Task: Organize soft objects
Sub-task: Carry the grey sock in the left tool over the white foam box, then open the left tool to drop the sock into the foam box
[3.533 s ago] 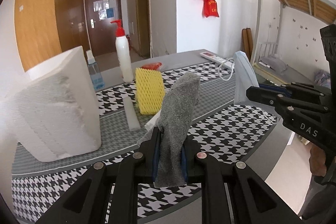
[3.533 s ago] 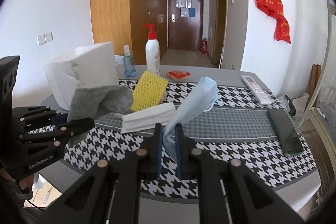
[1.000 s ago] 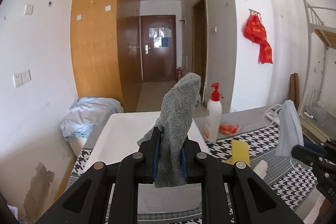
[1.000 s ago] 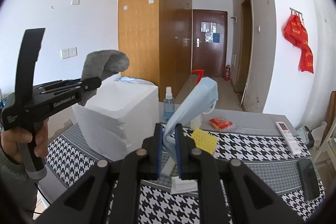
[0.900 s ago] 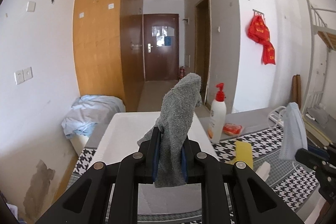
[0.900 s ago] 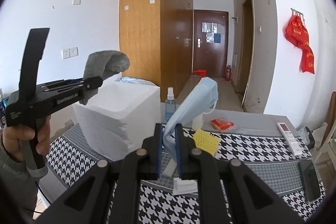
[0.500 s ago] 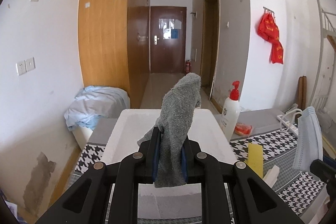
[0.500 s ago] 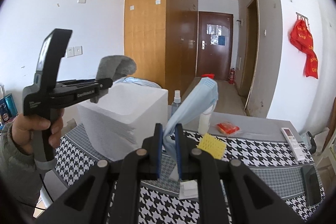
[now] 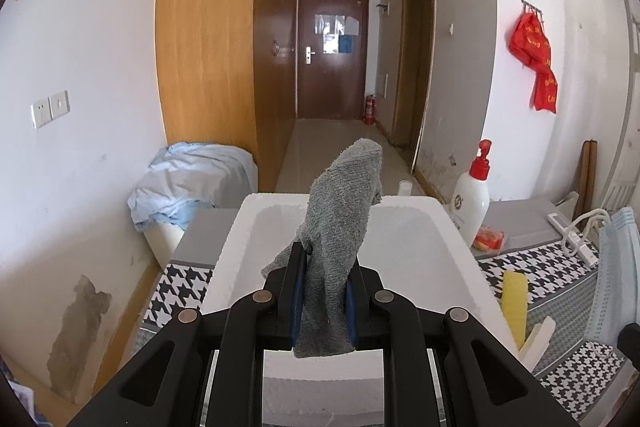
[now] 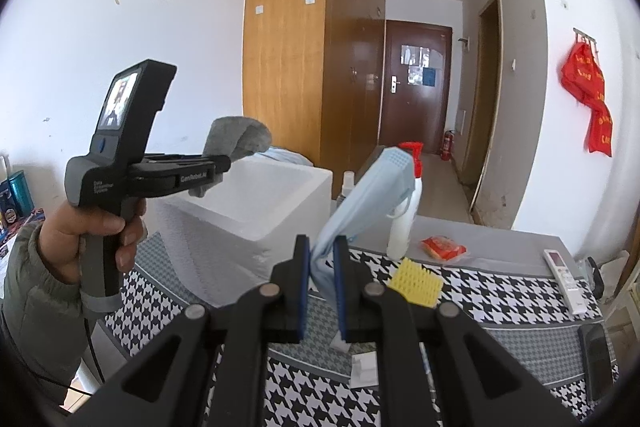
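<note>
My left gripper (image 9: 322,269) is shut on a grey cloth (image 9: 340,203) and holds it above the open white foam box (image 9: 452,259). In the right wrist view the left gripper (image 10: 218,167) hovers over the box (image 10: 256,203) with the cloth (image 10: 236,137) sticking up. My right gripper (image 10: 321,261) is shut on a light blue face mask (image 10: 368,199), held above the table to the right of the box. The mask (image 9: 612,267) shows at the right edge of the left wrist view. A yellow foam net (image 10: 416,281) lies on the table.
The table has a houndstooth cloth (image 10: 500,303). On it stand a white pump bottle (image 10: 404,223), a small spray bottle (image 10: 346,187), a red packet (image 10: 442,247), a remote (image 10: 564,281), a phone (image 10: 596,359) and white foam pieces (image 10: 362,367). A power strip (image 9: 572,235) lies at the right.
Both grippers rose and swung left. The left gripper carried the grey cloth from beside the box to above its opening. The right gripper followed with the mask.
</note>
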Demonstrator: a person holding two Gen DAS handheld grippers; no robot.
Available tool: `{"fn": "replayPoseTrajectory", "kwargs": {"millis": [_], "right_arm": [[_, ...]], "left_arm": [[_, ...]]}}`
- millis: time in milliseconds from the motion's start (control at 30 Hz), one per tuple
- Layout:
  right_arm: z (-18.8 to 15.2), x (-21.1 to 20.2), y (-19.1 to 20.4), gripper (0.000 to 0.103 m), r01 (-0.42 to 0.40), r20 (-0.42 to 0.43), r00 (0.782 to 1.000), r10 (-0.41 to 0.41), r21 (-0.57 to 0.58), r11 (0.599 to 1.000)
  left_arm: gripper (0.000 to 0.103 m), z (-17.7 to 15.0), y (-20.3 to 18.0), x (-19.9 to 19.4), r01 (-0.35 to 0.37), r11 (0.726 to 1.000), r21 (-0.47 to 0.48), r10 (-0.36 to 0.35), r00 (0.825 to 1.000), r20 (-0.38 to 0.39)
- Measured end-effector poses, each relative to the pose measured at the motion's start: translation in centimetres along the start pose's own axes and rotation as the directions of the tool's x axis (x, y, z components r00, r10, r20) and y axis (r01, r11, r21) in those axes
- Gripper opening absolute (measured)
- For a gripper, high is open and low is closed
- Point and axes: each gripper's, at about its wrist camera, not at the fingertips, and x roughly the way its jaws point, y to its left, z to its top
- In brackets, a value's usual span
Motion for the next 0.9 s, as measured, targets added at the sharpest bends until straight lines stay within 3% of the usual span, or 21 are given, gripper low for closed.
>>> {"fn": "replayPoseTrajectory", "kwargs": {"millis": [333,433,500,600,700,900], "right_arm": [[0.3,0.3,0.5,0.015,0.004,-0.009,1.0,-0.005,-0.002,1.0],[0.4,0.4,0.6,0.015,0.009,-0.01,1.0,-0.009,-0.002,1.0],[0.4,0.5,0.7,0.015,0.011,-0.01,1.0,-0.011,-0.004,1.0],[0.7,0.8,0.7,0.015,0.017,-0.009,1.0,-0.018,-0.003,1.0],[0.8,1.1,0.9,0.015,0.021,-0.009,1.0,-0.022,-0.003,1.0],[1.5,1.6,1.2,0.015,0.021,-0.003,1.0,-0.021,-0.009,1.0]], "left_arm": [[0.022,0.0,0.8,1.3,0.001,1.0,0.003,-0.001,0.999,-0.052],[0.036,-0.2,1.1,1.5,0.005,1.0,-0.001,-0.005,0.998,-0.061],[0.064,-0.3,1.3,1.3,0.015,1.0,-0.01,-0.015,0.998,-0.055],[0.083,-0.3,1.7,0.7,0.016,1.0,-0.026,-0.017,1.0,-0.022],[0.094,-0.3,1.9,0.1,0.017,0.999,-0.029,-0.017,1.0,-0.001],[0.102,-0.2,2.3,-0.7,0.018,0.999,-0.035,-0.017,0.999,0.03]]}}
